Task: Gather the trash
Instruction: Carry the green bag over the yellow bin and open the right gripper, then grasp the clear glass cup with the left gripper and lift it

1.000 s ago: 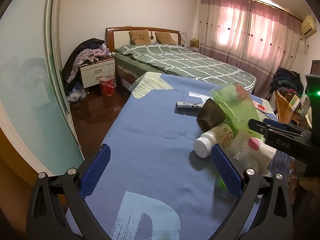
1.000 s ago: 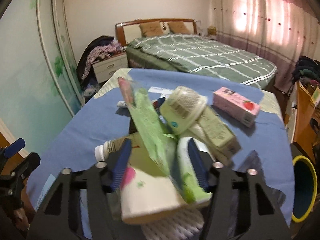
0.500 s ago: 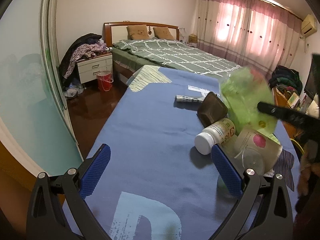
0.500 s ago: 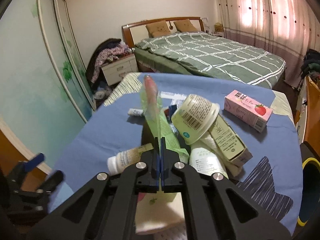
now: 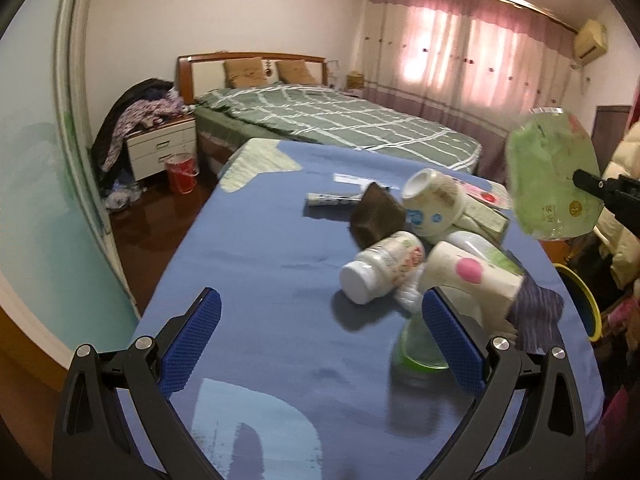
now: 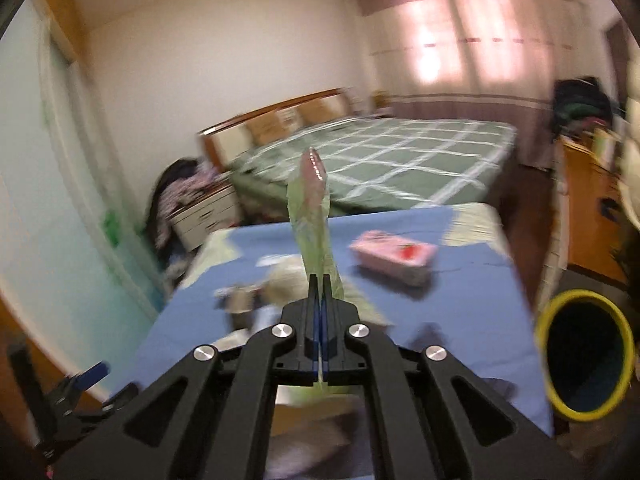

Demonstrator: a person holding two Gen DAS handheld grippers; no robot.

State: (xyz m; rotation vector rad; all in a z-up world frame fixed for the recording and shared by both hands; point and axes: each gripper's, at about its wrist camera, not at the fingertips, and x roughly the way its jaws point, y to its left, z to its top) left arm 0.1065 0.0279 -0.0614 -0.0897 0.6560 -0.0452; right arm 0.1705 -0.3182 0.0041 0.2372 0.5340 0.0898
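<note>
While its jaws press flat together, the right gripper [image 6: 320,284] pinches a flat green wrapper [image 6: 314,216] by its near end, long axis pointing up and away, held in the air above the blue-covered table [image 5: 256,264]. The left gripper [image 5: 320,336] gapes wide, empty, near the white bottle [image 5: 380,266].

Left gripper [image 5: 320,344]: matte black linkage arms w/ triangular cutouts, silver round screws at the pivots, two fingers [image 5: 191,334] faced w/ blue dimpled pads. Right gripper [image 6: 320,304]: same black frame, four silver screws across the links, thin blue pad edges showing. Person at far right wears a cream puffy jacket [image 5: 624,208].
</note>
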